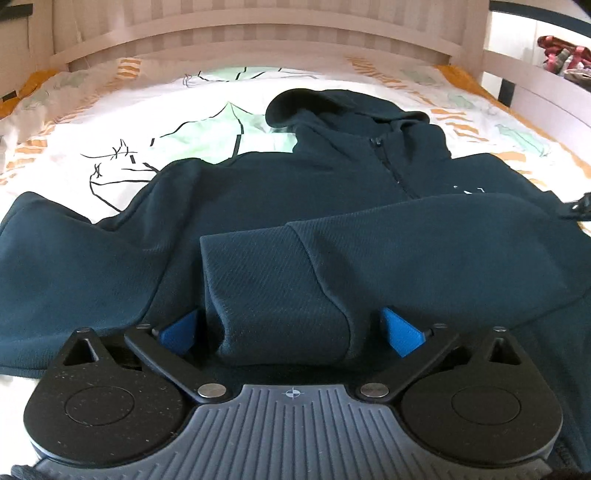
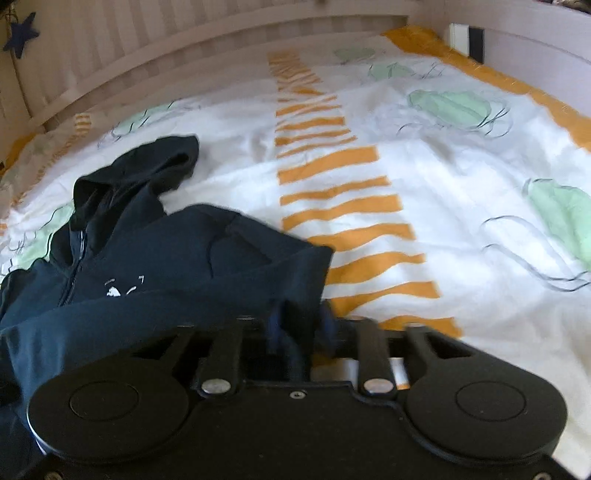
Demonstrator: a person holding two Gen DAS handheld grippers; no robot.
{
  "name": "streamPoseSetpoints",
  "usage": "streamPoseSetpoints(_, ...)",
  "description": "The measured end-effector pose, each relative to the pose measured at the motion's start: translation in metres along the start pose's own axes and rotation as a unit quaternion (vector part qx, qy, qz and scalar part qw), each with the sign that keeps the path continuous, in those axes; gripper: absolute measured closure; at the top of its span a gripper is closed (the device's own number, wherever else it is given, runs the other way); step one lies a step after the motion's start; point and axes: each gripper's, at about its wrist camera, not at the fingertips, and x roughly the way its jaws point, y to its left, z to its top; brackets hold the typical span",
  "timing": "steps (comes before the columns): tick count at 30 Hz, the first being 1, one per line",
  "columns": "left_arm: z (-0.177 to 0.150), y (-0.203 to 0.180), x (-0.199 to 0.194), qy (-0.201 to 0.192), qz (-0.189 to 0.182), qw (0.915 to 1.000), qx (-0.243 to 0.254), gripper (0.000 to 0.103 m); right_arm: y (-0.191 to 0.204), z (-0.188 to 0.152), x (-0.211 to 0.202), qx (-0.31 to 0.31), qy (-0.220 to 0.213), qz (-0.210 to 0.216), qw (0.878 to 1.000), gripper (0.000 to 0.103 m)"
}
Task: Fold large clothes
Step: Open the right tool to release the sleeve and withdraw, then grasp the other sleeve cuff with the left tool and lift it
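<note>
**A:** A dark navy zip hoodie (image 1: 295, 177) lies front-up on a bed covered by a white duvet (image 2: 424, 192) printed with orange stripes and pale green shapes. The hood (image 1: 314, 107) points toward the far slatted headboard (image 1: 258, 40).

**B:** And the sleeves?

**A:** One sleeve (image 1: 369, 236) is folded across the chest from the right, its cuff (image 1: 273, 288) lying near the left gripper (image 1: 290, 332). The other spreads out to the left.

**B:** How do that gripper's jaws stand?

**A:** Wide apart. The blue pads (image 1: 400, 334) sit either side of the cuff end, with a gap showing at each; they do not press on it.

**B:** The right gripper (image 2: 301, 336)?

**A:** It is at the hoodie's right edge, where the folded sleeve meets the shoulder. Its jaws are drawn in partway, and a bunch of navy fabric stands between the fingers. The picture is blurred there, so I cannot tell whether the pads actually clamp it.

**B:** Anything else in view?

**A:** A dark blue star (image 2: 22, 33) hangs at the far left, by the headboard.
</note>
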Motion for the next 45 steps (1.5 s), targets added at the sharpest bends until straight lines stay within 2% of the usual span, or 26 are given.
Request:
streamPoseSetpoints(4,-0.001,0.002,0.0,0.001,-0.002,1.0,-0.002,0.0,0.006,-0.001,-0.036,-0.037,-0.031,0.007,0.999,0.052)
streamPoseSetpoints(7,-0.001,0.002,-0.002,0.001,-0.002,1.0,-0.001,0.0,0.02,-0.013,-0.045,-0.081,-0.003,0.018,0.997,0.047)
streamPoseSetpoints(10,0.0,0.002,0.0,0.005,-0.003,1.0,-0.001,0.0,0.03,-0.042,-0.035,-0.145,0.038,-0.018,0.989,0.047)
streamPoseSetpoints(11,0.001,0.002,0.0,0.006,-0.003,1.0,-0.001,0.0,0.03,-0.052,-0.034,-0.153,0.032,-0.021,0.987,0.047)
streamPoseSetpoints(12,0.001,0.002,-0.001,0.009,-0.004,1.0,-0.001,0.0,0.028,-0.056,-0.036,-0.151,0.016,-0.019,0.988,0.046)
streamPoseSetpoints(14,0.004,0.005,-0.004,0.014,-0.012,0.9998,0.0,0.0,0.026,-0.056,-0.038,-0.138,0.012,-0.02,0.99,0.044)
streamPoseSetpoints(16,0.005,0.013,-0.013,0.012,-0.027,0.9995,-0.009,0.0,0.026,-0.049,-0.045,-0.125,0.008,-0.029,0.992,0.026)
streamPoseSetpoints(19,0.0,0.031,-0.038,-0.008,-0.034,0.999,-0.027,0.0,0.03,-0.043,-0.065,-0.113,-0.02,-0.012,0.993,0.017)
streamPoseSetpoints(21,-0.001,0.044,-0.055,-0.019,-0.025,0.9991,-0.029,0.0,0.038,-0.041,-0.079,-0.114,-0.041,-0.004,0.993,0.004)
streamPoseSetpoints(22,-0.002,0.054,-0.064,-0.021,-0.019,0.9991,-0.032,0.0,0.043,-0.04,-0.086,-0.114,-0.052,0.007,0.992,0.001)
streamPoseSetpoints(25,-0.003,0.088,-0.083,-0.017,-0.004,0.9984,-0.053,0.0,0.061,-0.035,-0.091,-0.108,-0.061,0.041,0.991,0.0)
streamPoseSetpoints(27,-0.006,0.116,-0.093,-0.015,0.009,0.9963,-0.085,0.0,0.076,-0.034,-0.091,-0.1,-0.059,0.068,0.991,0.0)
streamPoseSetpoints(30,-0.01,0.164,-0.106,-0.015,0.038,0.9885,-0.146,0.0,0.104,-0.036,-0.088,-0.09,-0.051,0.109,0.989,0.0)
streamPoseSetpoints(33,-0.016,0.21,-0.113,-0.015,0.079,0.9773,-0.196,0.0,0.131,-0.041,-0.086,-0.093,-0.038,0.143,0.985,0.0)
streamPoseSetpoints(38,-0.027,0.281,-0.116,-0.006,0.143,0.9531,-0.267,0.0,0.174,-0.053,-0.081,-0.122,-0.018,0.183,0.975,0.0)
streamPoseSetpoints(41,-0.033,0.312,-0.11,-0.001,0.161,0.9413,-0.297,0.0,0.192,-0.058,-0.08,-0.134,-0.011,0.2,0.971,0.0)
streamPoseSetpoints(43,-0.036,0.328,-0.105,-0.005,0.167,0.9371,-0.307,0.0,0.201,-0.06,-0.078,-0.136,-0.005,0.207,0.969,0.0)
streamPoseSetpoints(45,-0.037,0.337,-0.1,-0.011,0.171,0.9368,-0.305,0.0,0.207,-0.063,-0.076,-0.14,0.001,0.21,0.968,0.0)
